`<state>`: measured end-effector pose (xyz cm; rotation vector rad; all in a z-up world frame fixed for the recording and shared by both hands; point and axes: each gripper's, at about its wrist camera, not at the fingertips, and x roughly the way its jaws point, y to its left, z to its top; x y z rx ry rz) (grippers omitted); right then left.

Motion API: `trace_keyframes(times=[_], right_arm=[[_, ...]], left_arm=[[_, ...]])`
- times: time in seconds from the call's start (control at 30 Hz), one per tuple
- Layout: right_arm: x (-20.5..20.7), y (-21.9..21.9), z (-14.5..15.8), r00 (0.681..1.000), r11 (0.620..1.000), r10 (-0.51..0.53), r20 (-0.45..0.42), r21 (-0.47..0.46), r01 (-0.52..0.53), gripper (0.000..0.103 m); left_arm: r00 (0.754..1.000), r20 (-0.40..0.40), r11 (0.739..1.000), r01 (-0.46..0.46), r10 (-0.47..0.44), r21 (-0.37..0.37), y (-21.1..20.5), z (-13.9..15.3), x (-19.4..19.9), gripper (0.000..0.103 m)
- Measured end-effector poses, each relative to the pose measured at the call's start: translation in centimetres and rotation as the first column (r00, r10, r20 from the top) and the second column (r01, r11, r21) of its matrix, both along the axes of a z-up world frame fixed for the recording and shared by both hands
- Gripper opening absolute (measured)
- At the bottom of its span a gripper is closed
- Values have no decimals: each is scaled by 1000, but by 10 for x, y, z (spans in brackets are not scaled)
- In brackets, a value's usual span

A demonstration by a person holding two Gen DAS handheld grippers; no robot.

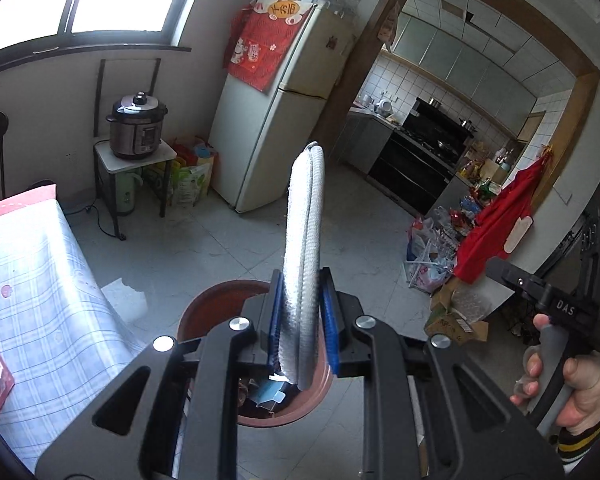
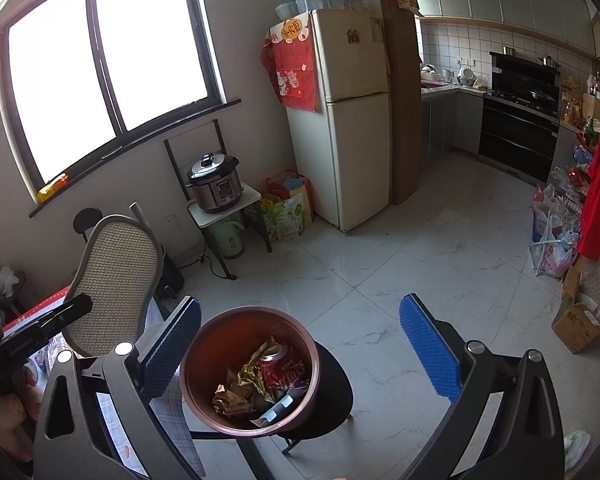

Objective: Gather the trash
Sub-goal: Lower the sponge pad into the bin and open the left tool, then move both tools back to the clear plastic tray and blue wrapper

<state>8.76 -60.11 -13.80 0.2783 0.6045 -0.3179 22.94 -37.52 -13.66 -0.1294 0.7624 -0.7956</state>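
Flat oval woven-textured white-and-beige insole-like pad (image 1: 303,240), upright on edge, pinched at its lower end, above round reddish-brown plastic bin (image 2: 204,344) on black stool, crushed red can (image 2: 280,368) inside at 2 o'clock, gold wrappers (image 2: 244,388) at centre

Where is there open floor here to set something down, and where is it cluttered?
Bare tiled floor runs from the brown bin on its black stool to the fridge and the kitchen doorway. Crowded: bags by the fridge, and the bags and cardboard boxes along the right wall.
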Motion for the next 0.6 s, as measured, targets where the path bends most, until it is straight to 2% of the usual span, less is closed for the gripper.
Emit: trace_keyframes(times=[0.2,0.33,0.37,0.4,0.43,0.47,0.6], right_arm=[[-2,-4,-15,999,1000,4,-31,6,-4,97],[-2,-4,-20,999,1000,11,-39,11,-11,97],[-1,-4,-20,999,1000,13,-41,12,-13,97],[-2,-3,-21,999,1000,16,-43,13,-16,97],[-2,-2,-21,999,1000,19,-45,12,-18,97],[-1,-2,-22,999,1000,21,-47,12,-21,97],[1,1,-20,999,1000,21,-44,10,-21,97]], left_arm=[[997,-67,999,33,-30,34,-30,-28,16,21],[996,-66,998,62,-59,31,-42,-37,21,21],[995,-64,997,73,-71,25,-45,-38,23,25],[995,-56,997,78,-76,24,-46,-38,24,40],[997,-41,997,73,-72,24,-46,-37,24,63],[997,-25,997,70,-70,19,-45,-35,25,70],[997,2,997,78,-78,23,-38,-24,23,74]])
